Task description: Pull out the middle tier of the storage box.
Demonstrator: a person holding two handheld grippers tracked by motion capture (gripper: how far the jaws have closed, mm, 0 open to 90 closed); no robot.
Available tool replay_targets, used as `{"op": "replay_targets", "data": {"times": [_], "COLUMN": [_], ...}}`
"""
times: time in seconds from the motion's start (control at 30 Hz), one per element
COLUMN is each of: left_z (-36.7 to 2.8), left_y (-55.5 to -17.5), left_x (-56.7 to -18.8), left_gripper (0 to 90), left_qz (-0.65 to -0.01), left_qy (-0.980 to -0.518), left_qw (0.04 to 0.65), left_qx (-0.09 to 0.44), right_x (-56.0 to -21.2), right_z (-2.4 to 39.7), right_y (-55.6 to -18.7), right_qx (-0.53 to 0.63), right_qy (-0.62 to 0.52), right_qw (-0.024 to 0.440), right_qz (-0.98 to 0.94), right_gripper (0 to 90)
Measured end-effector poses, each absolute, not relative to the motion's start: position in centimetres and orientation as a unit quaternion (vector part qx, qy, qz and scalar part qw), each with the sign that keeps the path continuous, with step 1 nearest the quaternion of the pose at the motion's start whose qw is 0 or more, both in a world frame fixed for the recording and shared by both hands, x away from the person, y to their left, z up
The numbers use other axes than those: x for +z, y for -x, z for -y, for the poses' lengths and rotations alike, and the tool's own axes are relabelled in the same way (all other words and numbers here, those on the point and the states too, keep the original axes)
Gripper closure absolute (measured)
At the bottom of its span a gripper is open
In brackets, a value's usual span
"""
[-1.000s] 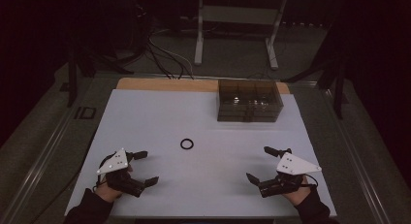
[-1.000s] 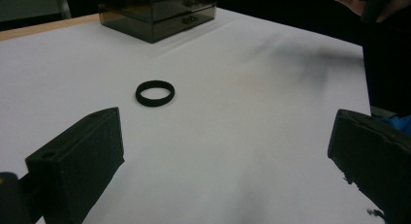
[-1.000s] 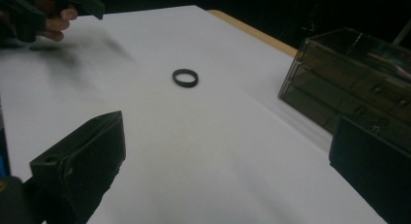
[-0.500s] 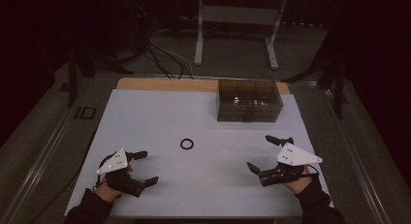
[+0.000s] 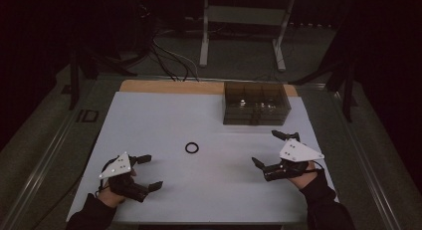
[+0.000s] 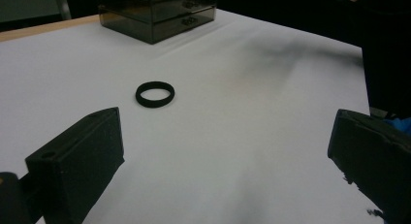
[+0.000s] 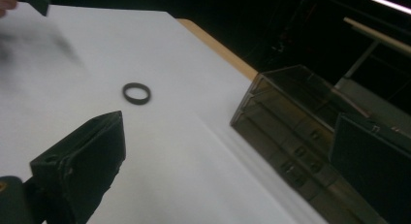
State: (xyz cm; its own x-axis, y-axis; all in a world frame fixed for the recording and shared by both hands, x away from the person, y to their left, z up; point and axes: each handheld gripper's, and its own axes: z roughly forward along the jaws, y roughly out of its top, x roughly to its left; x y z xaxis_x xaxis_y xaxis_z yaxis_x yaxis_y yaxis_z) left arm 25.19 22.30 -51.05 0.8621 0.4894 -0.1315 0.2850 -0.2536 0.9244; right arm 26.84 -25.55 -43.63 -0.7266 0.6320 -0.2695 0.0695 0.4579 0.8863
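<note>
Ring-shaped and black, the small band (image 5: 191,148) lies flat near the middle of the white table (image 5: 164,115), apart from everything else.

Going from biggest down: the table top is a broad white sheet with a strip of bare wood along its far edge, and dark floor drops away on all sides. At the far right stands a smoky, see-through drawer box (image 5: 256,103), its little handles facing the person. Well nearer, the left gripper (image 5: 149,171) hovers low at the near left corner with its jaws spread wide, nothing between them. The right gripper (image 5: 271,150) sits at the near right, between the ring and the table's right edge, its jaws likewise spread and empty. Smallest of all is the ring (image 6: 154,94) itself, lying ahead of the left jaws in the left gripper view.

I'd judge it light and fairly stiff, perhaps rubbery, and low enough that a jaw could skid it across the smooth sheet. Pinching across its outer rim, or one jaw inside the hole, looks safest. Room is generous all around it; only the drawer box and the right edge limit the right hand.
</note>
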Motion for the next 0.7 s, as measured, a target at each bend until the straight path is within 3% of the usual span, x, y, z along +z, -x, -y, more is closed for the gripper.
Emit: {"op": "replay_targets", "data": {"times": [0.7], "left_z": [-22.3], "left_y": [-25.2], "left_x": [-51.0], "left_gripper": [1.0], "left_qz": [-0.247], "left_qy": [-0.786], "left_qw": [0.559], "left_qx": [0.091], "right_x": [-43.2], "right_z": [25.4], "right_y": [-29.7], "right_qx": [0.436], "right_qy": [-0.214], "right_qw": [0.365], "right_qz": [-0.794], "right_gripper": [1.7]}}
